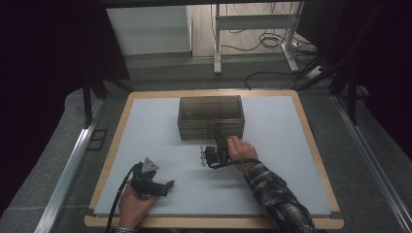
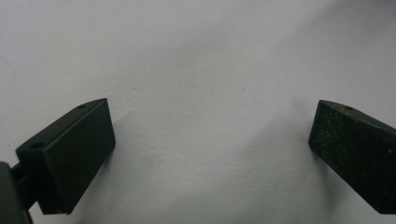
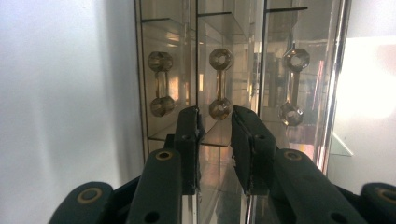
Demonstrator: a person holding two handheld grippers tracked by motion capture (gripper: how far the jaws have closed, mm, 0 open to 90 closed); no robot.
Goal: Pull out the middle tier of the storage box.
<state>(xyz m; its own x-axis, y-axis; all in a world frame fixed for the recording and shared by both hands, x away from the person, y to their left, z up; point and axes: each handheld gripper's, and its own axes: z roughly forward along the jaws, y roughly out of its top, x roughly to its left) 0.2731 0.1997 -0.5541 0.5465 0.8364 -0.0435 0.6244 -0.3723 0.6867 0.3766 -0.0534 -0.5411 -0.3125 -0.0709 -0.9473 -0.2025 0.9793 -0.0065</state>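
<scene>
A smoky, see-through drawer box [image 1: 211,118] is seen at twelve o'clock on the pale table [image 1: 145,141]. The right gripper [image 1: 219,141] is held against its front face, at the six o'clock side of the box. In the right gripper view, three dumbbell-shaped handles are shown on the drawer fronts, and the middle handle [image 3: 220,83] is framed by the jaws, set narrow around its lower knob; contact cannot be told. The left gripper [image 1: 167,185] is rested at seven o'clock on the table, jaws spread wide over bare surface.
</scene>
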